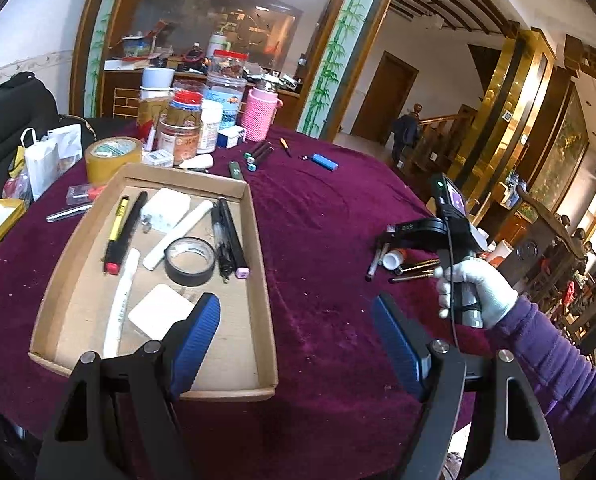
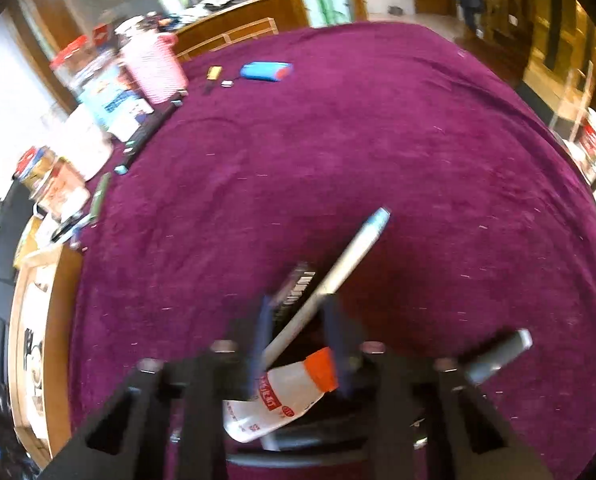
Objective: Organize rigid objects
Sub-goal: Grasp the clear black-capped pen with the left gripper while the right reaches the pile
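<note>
Setting: a round table under a plum-coloured velvet cloth [image 1: 329, 208], strewn with pens and small goods.
Tray: a shallow cardboard tray [image 1: 264, 320] at the left of the cloth holds a yellow-and-black pen with a red tip [image 1: 116, 234], a black tape roll [image 1: 190, 261], a black marker with a pink end [image 1: 234, 240], white tubes and white square pieces.
Left gripper: the left gripper [image 1: 296, 344] hangs over the tray's near right corner, its blue ribbed pads spread wide and nothing between them.
Right gripper: the right gripper [image 2: 303, 344], blurred in its own camera, has its fingers drawn narrow about a grey-white pen [image 2: 337, 276] that lies on the cloth beside a black bar with white lettering [image 2: 296, 290]; whether the pads press the pen, the blur leaves unclear.
Writing: the bar's lettering is unreadable; a white tube with an orange cap [image 2: 286, 392] just under the fingers carries a red label whose characters cannot be made out.
Right hand: a white-gloved hand [image 1: 477, 284] in a purple sleeve grips the handle at the table's right side.
Loose items: a blue lighter [image 1: 324, 161] and green-tipped markers [image 1: 258, 156] lie at the far side, near jars and a pink knitted bottle sleeve [image 1: 260, 114].
</note>
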Demonstrator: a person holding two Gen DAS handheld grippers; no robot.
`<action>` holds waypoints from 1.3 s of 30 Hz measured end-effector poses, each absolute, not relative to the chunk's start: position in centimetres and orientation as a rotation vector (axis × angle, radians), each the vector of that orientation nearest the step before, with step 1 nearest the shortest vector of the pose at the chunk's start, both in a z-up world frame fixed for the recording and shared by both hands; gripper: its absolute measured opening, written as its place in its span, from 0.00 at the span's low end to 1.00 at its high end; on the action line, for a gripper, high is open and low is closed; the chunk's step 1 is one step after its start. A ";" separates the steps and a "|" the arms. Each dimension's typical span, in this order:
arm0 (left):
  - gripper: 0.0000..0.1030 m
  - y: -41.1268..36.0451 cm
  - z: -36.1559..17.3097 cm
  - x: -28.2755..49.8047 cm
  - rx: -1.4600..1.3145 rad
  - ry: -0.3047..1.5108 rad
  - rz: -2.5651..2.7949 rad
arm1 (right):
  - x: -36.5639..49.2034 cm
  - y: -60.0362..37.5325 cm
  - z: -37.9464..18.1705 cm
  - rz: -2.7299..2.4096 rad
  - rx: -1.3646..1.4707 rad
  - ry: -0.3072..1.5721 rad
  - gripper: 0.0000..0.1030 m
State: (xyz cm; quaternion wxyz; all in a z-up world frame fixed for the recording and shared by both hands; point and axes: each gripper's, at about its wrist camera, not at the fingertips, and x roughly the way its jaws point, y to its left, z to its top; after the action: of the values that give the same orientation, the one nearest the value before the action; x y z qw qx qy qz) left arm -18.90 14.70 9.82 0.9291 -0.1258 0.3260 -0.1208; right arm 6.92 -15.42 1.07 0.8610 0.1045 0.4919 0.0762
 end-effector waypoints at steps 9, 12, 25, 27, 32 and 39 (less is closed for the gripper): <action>0.76 10.2 10.0 -17.1 -0.213 0.723 -0.337 | 3.6 -14.8 0.8 0.258 0.126 1.037 0.08; 0.76 7.3 10.0 -15.9 -0.175 0.735 -0.391 | 2.5 -17.0 0.6 0.188 0.107 1.011 0.04; 0.54 -5.2 3.9 -3.6 0.029 0.879 -0.481 | 1.1 -23.5 -1.2 0.291 0.475 0.912 0.04; 0.42 -6.2 2.9 -2.6 0.066 0.903 -0.505 | 1.1 -23.5 -1.2 0.301 0.483 0.915 0.04; 0.23 -6.8 1.5 -1.4 0.089 0.918 -0.522 | 1.2 -23.9 -1.4 0.328 0.515 0.923 0.04; 0.16 -5.2 0.3 -0.4 0.052 0.938 -0.465 | 1.3 -24.1 -1.7 0.340 0.538 0.927 0.04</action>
State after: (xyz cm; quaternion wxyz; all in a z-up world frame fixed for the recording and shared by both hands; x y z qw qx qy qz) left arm -0.36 -5.25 0.33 0.8659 0.0247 0.4478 -0.2218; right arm 1.27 -24.11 -1.72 0.8462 0.2549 0.4394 0.1611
